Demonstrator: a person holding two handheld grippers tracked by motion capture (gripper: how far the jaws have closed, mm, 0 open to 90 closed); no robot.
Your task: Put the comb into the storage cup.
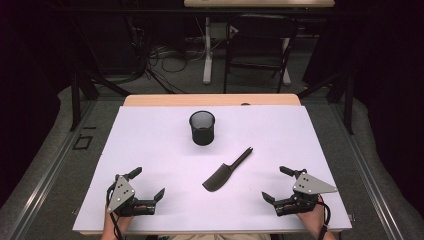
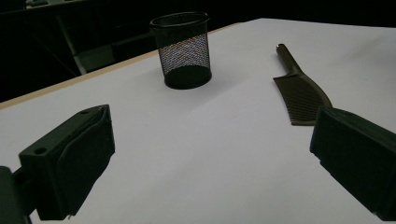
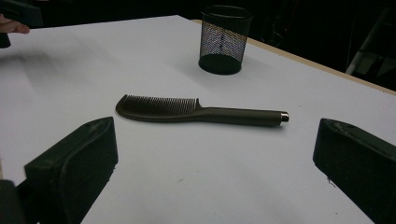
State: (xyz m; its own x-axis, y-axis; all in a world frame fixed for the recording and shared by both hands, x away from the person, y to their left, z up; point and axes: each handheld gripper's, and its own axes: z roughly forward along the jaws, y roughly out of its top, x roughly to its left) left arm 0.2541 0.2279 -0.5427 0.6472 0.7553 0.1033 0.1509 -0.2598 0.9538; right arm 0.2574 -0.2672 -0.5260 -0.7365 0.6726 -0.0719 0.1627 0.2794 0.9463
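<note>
**Two open grippers either side of a comb, mesh cup behind**

High view, left to right. A white rectangular board [image 1: 150, 145] covers a light wooden table top [image 1: 210, 100], whose edge shows along the far side. At the near left corner of the board, a hand holds the left black two-jaw gripper [image 1: 149, 186], w/ a grey three-cornered plate on top. Its jaws stand wide apart w/ nothing between them; they point toward the middle of the board.

Near the centre, a bit nearer the person than the middle, lies a dark brown plastic comb with a long straight handle [image 1: 225, 171]. It rests flat and diagonal: toothed head toward the near left, handle tip toward the far right. It touches neither gripper and sits between the two, well apart from each.

Behind the comb, toward the far edge, stands a black wire-mesh cup, round and upright [image 1: 202, 128]. It's near the comb's handle end but not touching it.

At the near right corner, the other hand holds the right black two-jaw gripper [image 1: 274, 185], also w/ a grey plate. Jaws spread wide, empty, aimed at the comb.

Left gripper view: cup [image 2: 182, 50] ahead, comb [image 2: 300, 88] just past the right-hand jaw. Right gripper view: comb [image 3: 196, 111] lies crosswise ahead between the jaws, cup [image 3: 224, 39] beyond.
</note>
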